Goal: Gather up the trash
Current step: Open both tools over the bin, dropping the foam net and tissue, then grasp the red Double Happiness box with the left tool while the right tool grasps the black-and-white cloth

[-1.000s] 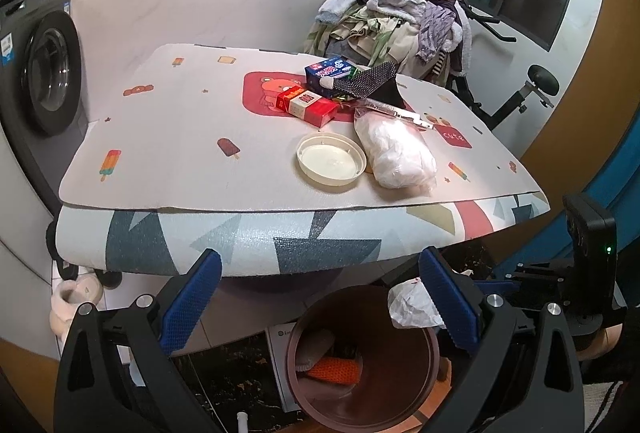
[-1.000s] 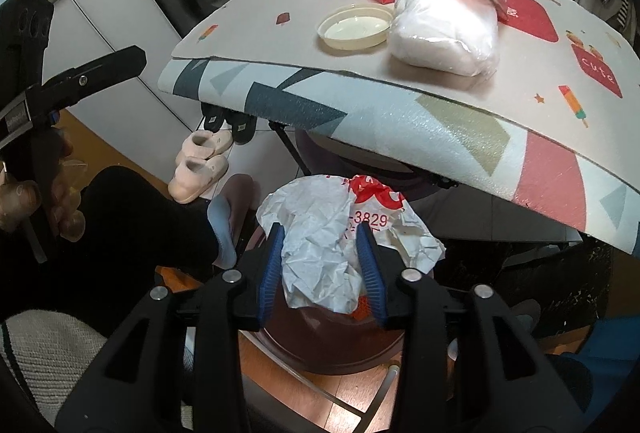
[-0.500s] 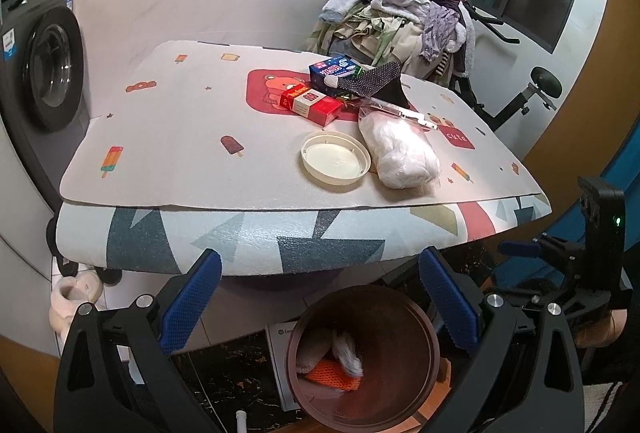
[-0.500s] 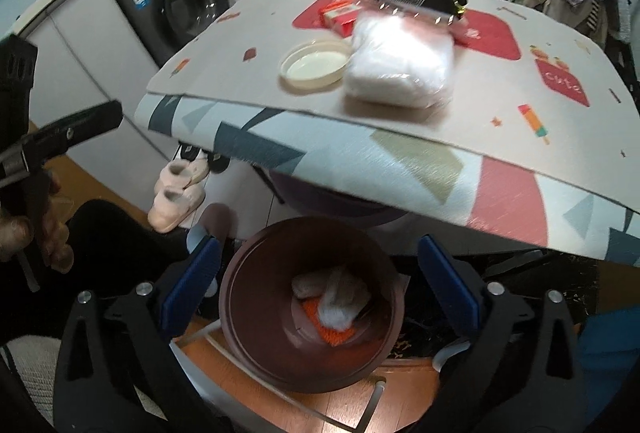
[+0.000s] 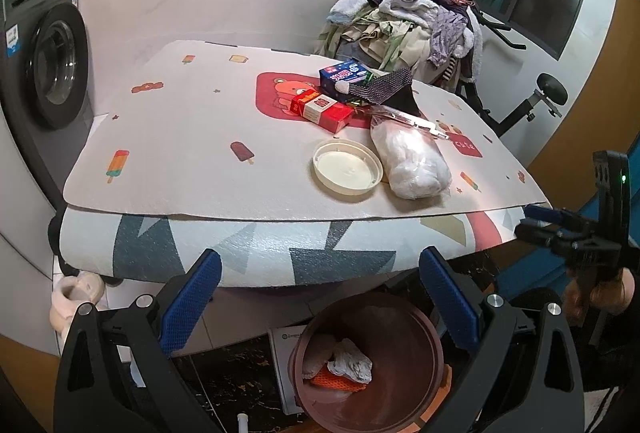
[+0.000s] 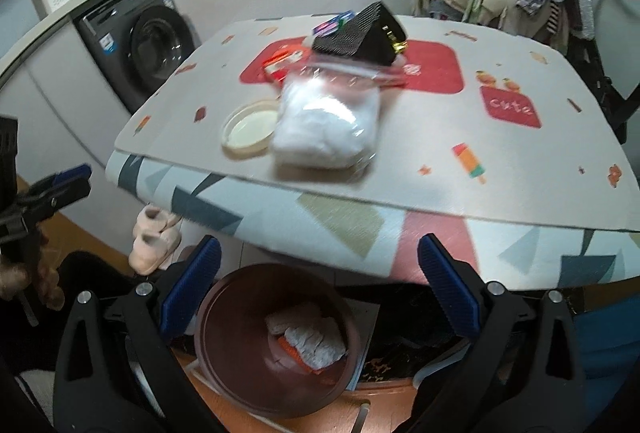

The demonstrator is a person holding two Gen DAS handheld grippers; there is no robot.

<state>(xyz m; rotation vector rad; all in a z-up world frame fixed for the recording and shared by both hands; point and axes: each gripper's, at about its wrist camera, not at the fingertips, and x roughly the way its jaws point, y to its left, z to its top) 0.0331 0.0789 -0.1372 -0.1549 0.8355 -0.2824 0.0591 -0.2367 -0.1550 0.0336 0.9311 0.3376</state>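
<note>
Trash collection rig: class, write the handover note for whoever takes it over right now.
Left tongs: open, empty, above the bin.
Right tongs: open, empty; jaws have just been opening.
Done: crumpled paper lies in the bin on orange trash.
Left on the table: round lid, clear bag of white stuff, red box, blue box, black pouch.

Black tongs [image 5: 320, 297], blue ribbed pads [image 5: 192, 301], silver screws, green indicator light
</note>
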